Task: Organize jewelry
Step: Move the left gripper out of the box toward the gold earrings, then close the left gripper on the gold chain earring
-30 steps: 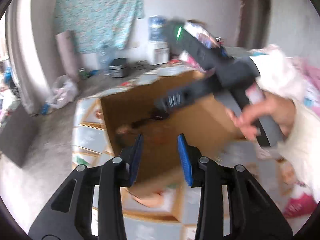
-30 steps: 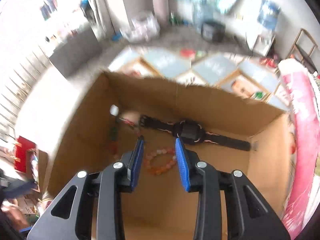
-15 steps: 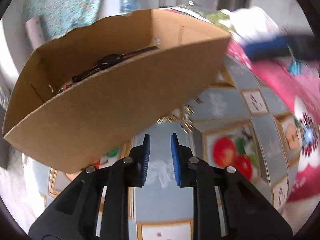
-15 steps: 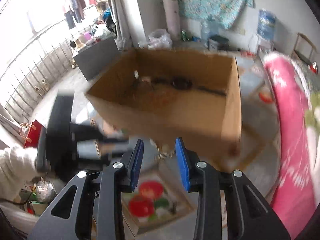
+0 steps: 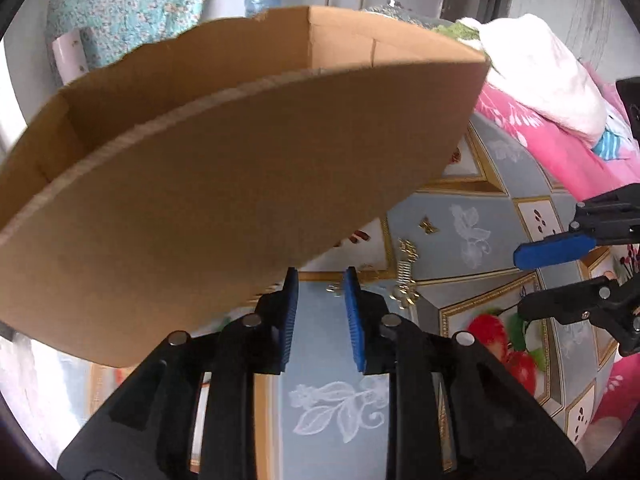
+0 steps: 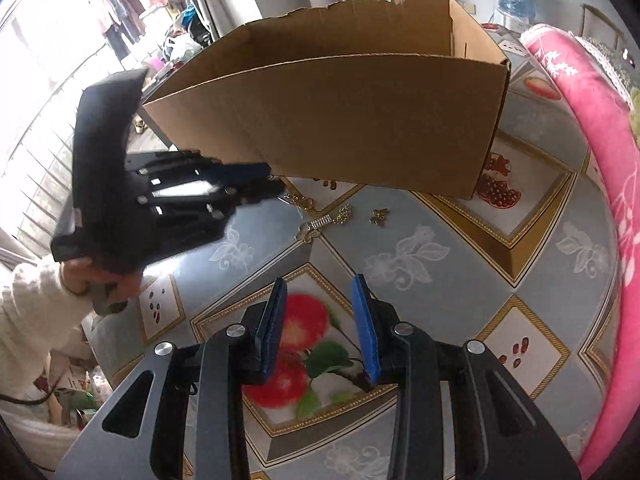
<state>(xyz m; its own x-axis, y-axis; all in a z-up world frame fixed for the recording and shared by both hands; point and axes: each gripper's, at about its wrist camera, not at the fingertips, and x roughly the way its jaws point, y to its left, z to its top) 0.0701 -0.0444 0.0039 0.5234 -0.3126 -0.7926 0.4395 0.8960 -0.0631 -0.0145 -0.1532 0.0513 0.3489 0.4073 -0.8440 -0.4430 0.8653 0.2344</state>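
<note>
My right gripper (image 6: 318, 312) fills the lower frame, jaws apart, empty, over the patterned floor mat (image 6: 460, 280). Centre frame: gold jewelry pieces (image 6: 340, 216) lie loose. Above: cardboard box (image 6: 340, 120). Left: my left gripper (image 6: 262, 184) reaches toward them.

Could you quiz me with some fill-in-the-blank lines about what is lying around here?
1. The gold jewelry lies on the patterned mat, outside the ____ box.
2. The pads of the right tongs are coloured ____.
3. Between the pads of the left tongs there is ____.
4. The tile under the right tongs shows red ____.

Missing words: cardboard; blue; nothing; fruit
</note>
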